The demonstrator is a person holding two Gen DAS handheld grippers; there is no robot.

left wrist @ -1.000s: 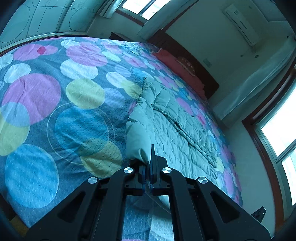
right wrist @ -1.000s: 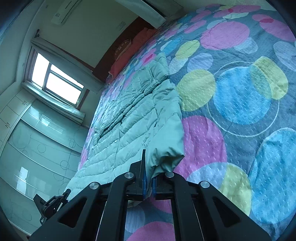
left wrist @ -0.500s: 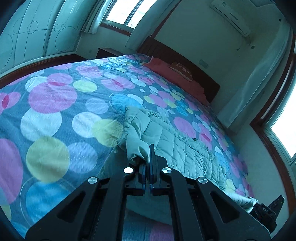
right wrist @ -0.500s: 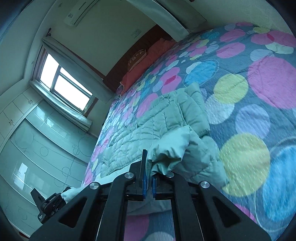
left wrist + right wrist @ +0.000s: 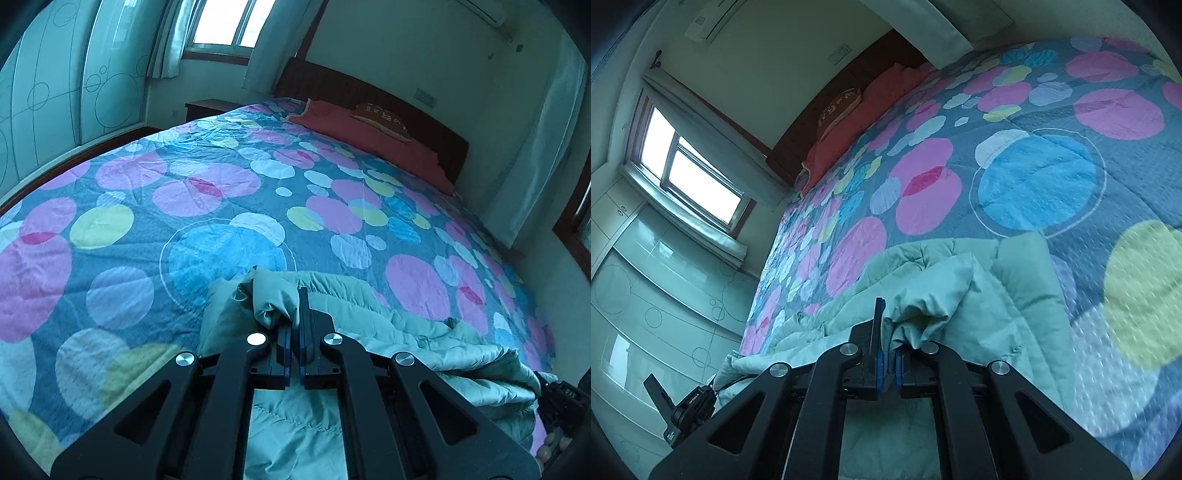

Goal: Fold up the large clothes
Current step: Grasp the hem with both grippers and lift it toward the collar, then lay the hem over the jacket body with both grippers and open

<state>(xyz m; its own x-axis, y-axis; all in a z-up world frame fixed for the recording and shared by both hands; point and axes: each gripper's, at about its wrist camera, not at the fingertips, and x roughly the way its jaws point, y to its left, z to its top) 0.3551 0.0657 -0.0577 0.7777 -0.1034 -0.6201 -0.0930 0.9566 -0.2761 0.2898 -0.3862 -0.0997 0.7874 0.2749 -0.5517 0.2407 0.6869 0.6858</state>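
A pale green quilted jacket [image 5: 424,332] lies bunched along the near edge of the bed, folded over on itself. My left gripper [image 5: 294,314] is shut on a gathered corner of the jacket, with cloth bulging over its left finger. In the right wrist view the same green jacket [image 5: 1015,295] spreads ahead, and my right gripper [image 5: 886,332] is shut on another bunched corner of it. The other gripper [image 5: 683,410] shows at the lower left of the right wrist view, and at the lower right of the left wrist view [image 5: 561,398].
The bed carries a blue cover [image 5: 184,206] with pink, yellow and blue circles. Red pillows [image 5: 369,129] lie against the dark headboard [image 5: 369,96]. A glass-fronted wardrobe [image 5: 646,295], windows and curtains ring the bed.
Both grippers have carried the jacket's corners back across the bed toward its near edge. The jacket, stretched out long before, is now doubled over and bunched close to me.
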